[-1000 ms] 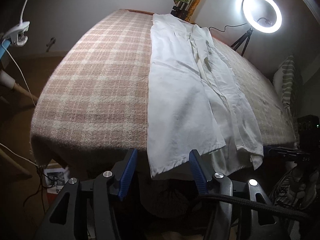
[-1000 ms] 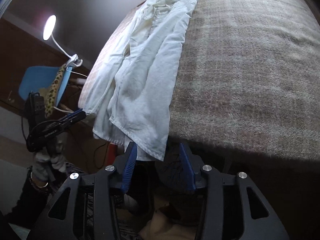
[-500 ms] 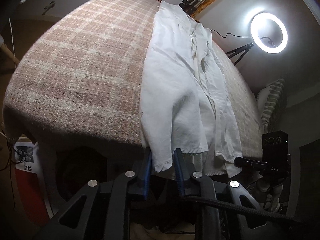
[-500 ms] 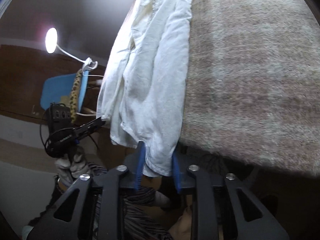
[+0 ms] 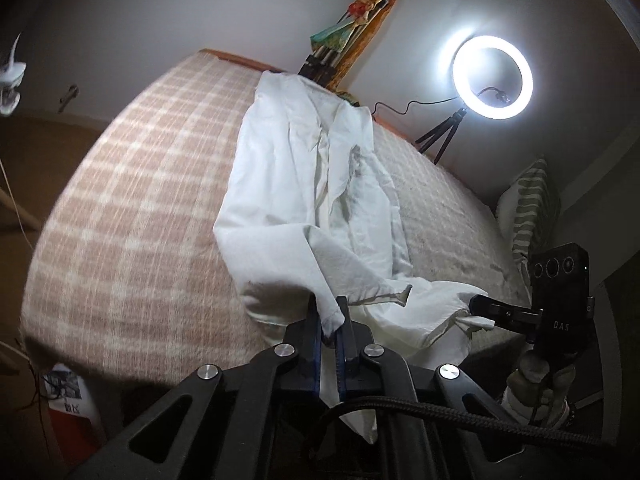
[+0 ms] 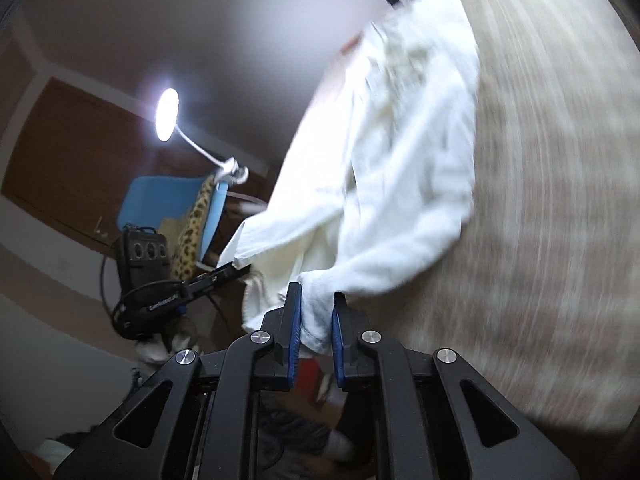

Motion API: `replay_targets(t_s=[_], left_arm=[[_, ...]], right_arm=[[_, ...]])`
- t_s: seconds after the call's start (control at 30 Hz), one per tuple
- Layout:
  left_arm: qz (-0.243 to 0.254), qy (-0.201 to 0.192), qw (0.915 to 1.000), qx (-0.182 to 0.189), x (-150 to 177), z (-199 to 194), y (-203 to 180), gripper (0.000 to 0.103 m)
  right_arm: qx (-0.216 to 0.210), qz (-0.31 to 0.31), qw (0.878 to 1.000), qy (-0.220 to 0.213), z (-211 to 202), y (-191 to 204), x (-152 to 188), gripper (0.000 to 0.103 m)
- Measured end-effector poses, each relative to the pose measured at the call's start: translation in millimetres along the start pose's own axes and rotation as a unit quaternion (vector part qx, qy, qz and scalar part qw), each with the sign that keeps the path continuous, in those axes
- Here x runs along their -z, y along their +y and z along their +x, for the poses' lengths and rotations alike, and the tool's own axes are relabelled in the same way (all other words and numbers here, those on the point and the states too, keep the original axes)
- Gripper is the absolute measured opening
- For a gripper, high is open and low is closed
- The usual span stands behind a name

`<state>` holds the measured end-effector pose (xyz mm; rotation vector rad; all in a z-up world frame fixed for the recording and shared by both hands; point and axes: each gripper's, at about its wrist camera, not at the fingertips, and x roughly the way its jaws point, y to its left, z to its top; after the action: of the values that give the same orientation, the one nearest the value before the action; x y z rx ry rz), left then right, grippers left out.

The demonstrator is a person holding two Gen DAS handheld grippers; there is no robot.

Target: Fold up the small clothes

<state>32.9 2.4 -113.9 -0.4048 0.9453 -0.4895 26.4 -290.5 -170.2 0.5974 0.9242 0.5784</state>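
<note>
A white garment (image 5: 304, 184) lies lengthwise on a plaid-blanketed bed (image 5: 132, 208). My left gripper (image 5: 331, 304) is shut on the near-left corner of its hem, which is lifted off the bed's edge; loose cloth hangs down between the fingers. In the right wrist view the same garment (image 6: 400, 168) is blurred by motion. My right gripper (image 6: 316, 292) has the other hem corner between its blue pads and its jaws are closing on the cloth, which it holds up. Each view also shows the opposite gripper, the right gripper (image 5: 476, 304) and the left gripper (image 6: 236, 266), pinching its corner.
A lit ring light (image 5: 493, 77) on a tripod stands behind the bed's far right side, beside a striped pillow (image 5: 532, 208). A clip lamp (image 6: 168, 114) and a blue chair (image 6: 160, 196) with leopard-print cloth stand left. A red box (image 5: 68, 412) sits on the floor.
Both grippers went from open around the hanging hem to closed on its corners. They rose, lifting the near hem off the bed's edge.
</note>
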Motion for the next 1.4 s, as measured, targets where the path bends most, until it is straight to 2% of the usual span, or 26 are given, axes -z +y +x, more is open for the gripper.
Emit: replay_targets(t_s=[0.13, 0.3, 0.4, 0.57, 0.77, 0.8, 0.87, 0.9, 0.97, 1.03, 1.1, 1.17, 1.27, 1.4], left_arm=[[0.018, -0.019, 0.9996, -0.005, -25, 8, -11, 0.002], [0.013, -0.035, 0.9992, -0.01, -58, 20, -7, 0.001], [0.008, -0.044, 0.9988, -0.019, -82, 33, -3, 0.001], [0.008, -0.046, 0.9981, -0.04, -114, 69, 3, 0.001], [0.0, -0.054, 0.9965, -0.064, -132, 103, 16, 0.004], [-0.002, -0.055, 0.996, -0.071, -135, 106, 19, 0.007], [-0.008, -0.062, 0.9957, -0.068, -140, 109, 24, 0.03], [-0.01, -0.068, 0.9952, -0.07, -143, 107, 26, 0.032], [-0.013, -0.083, 0.9941, -0.068, -146, 97, 31, 0.044], [-0.014, -0.101, 0.9931, -0.058, -149, 82, 37, 0.051], [-0.018, -0.109, 0.9922, -0.057, -148, 71, 43, 0.051], [-0.023, -0.104, 0.9929, -0.052, -143, 66, 54, 0.051], [-0.017, -0.082, 0.9948, -0.058, -130, 72, 62, 0.049], [0.025, -0.048, 0.996, -0.071, -116, 94, 51, 0.049]], right_arm=[[0.01, -0.023, 0.999, -0.025, -6, 5, -21, 0.011], [0.01, 0.002, 0.998, -0.061, -14, -12, -52, 0.011], [0.026, 0.016, 0.997, -0.077, -14, -25, -73, 0.011], [0.035, 0.052, 0.995, -0.08, 3, -50, -107, 0.011], [0.053, 0.079, 0.993, -0.073, 25, -77, -137, 0.011], [0.054, 0.082, 0.993, -0.073, 27, -80, -140, 0.011], [0.057, 0.092, 0.992, -0.066, 32, -86, -146, 0.011], [0.057, 0.099, 0.992, -0.061, 34, -89, -149, 0.013], [0.052, 0.107, 0.992, -0.045, 38, -94, -155, 0.022], [0.043, 0.097, 0.993, -0.052, 33, -92, -160, 0.045], [0.044, 0.075, 0.994, -0.073, 19, -85, -162, 0.06], [0.042, 0.062, 0.993, -0.089, 6, -81, -162, 0.06], [0.071, 0.04, 0.992, -0.097, -4, -75, -157, 0.06], [0.111, 0.018, 0.992, -0.062, 9, -73, -138, 0.057]])
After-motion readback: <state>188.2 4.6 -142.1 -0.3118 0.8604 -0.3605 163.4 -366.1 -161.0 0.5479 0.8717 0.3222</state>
